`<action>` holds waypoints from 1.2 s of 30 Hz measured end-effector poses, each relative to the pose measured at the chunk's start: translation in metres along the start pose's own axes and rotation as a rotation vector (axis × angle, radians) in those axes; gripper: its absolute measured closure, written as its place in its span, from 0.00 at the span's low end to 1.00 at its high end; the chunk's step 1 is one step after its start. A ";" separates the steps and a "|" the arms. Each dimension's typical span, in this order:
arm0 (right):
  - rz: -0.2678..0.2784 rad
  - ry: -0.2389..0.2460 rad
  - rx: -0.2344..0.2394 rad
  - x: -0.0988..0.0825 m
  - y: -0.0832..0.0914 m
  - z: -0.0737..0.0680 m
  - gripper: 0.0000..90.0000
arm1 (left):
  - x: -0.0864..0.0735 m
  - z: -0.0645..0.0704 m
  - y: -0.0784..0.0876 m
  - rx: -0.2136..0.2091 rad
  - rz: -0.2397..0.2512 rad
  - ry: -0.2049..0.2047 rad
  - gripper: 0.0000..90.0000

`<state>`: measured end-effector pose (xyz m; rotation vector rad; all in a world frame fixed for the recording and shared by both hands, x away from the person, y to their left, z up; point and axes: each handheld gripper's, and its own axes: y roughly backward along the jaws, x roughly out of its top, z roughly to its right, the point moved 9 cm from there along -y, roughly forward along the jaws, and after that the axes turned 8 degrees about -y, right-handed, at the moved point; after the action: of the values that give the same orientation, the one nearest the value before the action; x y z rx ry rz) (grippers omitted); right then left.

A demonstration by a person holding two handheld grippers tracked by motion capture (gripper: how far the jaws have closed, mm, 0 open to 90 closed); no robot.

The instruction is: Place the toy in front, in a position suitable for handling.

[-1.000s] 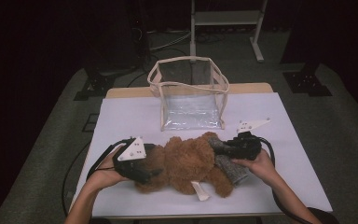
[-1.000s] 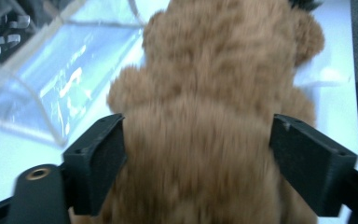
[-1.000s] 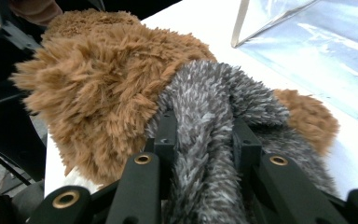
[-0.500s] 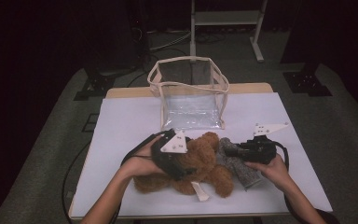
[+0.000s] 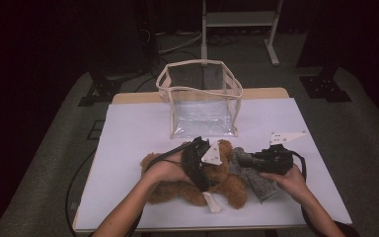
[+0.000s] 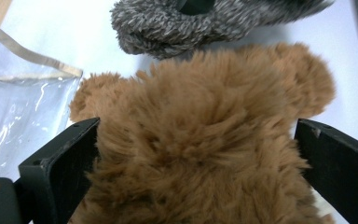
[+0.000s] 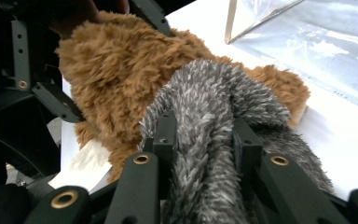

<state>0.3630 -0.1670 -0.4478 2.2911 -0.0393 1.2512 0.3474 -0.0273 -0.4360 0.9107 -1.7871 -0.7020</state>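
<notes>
A brown plush bear [image 5: 234,185] lies on the white table [image 5: 128,133]. My left gripper [image 5: 208,170] is over its upper body. In the left gripper view the jaws stand wide on either side of the bear's fur [image 6: 205,140]; they have just been opening, with the bear between them. My right gripper [image 5: 244,160] comes in from the right and is shut on a grey fuzzy plush piece [image 5: 256,182] beside the bear. In the right gripper view the grey plush [image 7: 214,107] is pinched between the jaws, with the bear [image 7: 116,79] behind it.
A clear plastic bag with beige trim [image 5: 200,98] stands open just beyond the bear, near the table's far edge. A white tag [image 5: 211,201] sticks out from the bear toward the front edge. Cables trail off the table's left and right sides.
My left gripper has slid right along the bear, from its left end to its upper body, and its jaws have spread. My right gripper has drawn slightly right with the grey plush.
</notes>
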 end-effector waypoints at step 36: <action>0.079 -0.067 -0.070 -0.024 0.066 0.011 0.75 | 0.081 -0.007 -0.025 -0.039 0.167 -0.045 0.32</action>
<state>0.3401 -0.2336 -0.4434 2.2897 -0.1965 1.1928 0.3404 -0.1088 -0.4124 0.7154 -1.8579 -0.6524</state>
